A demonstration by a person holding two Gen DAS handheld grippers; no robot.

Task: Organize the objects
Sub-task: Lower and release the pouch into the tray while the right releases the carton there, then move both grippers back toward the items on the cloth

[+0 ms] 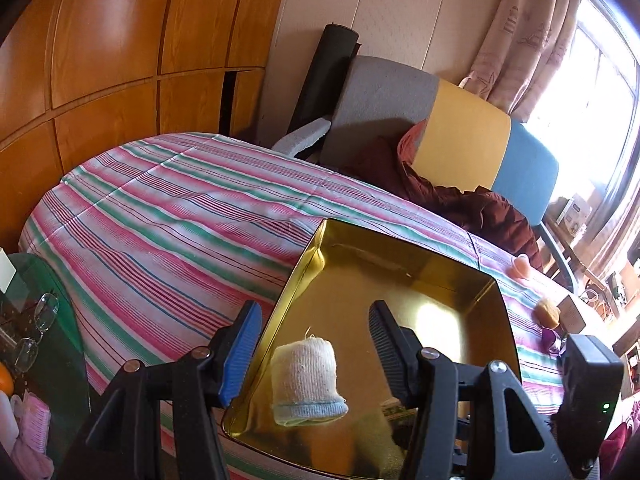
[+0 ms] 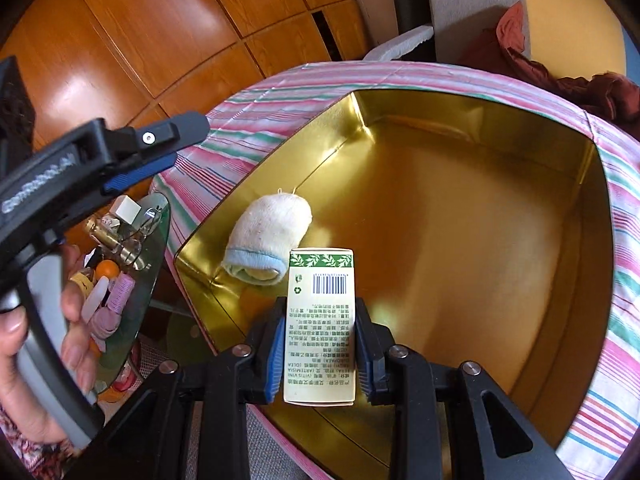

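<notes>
A bed with a pink, green and white striped cover fills the middle of both views, backed by orange wood panels across the upper left and a sunlit window with a curtain at the upper right of the left wrist view. On the cover sits an open gold tin. At the bottom centre of the right wrist view the right gripper is clamped on a cream box with a barcode and a green leaf band, held upright over the tin's near edge. Just to the upper left of the box, a rolled white sock with a pale blue cuff lies on the tin floor by the left wall. In the left wrist view the left gripper stands with its jaws apart and nothing pressed between them; the sock shows in the gap, lying below in the tin. At the left edge of the right wrist view a hand grips the left gripper's handle. Beneath it a glass side table carries small clutter, perhaps bottles and an orange ball. Small objects lie on the cover at the right of the left wrist view, too blurred to name.
</notes>
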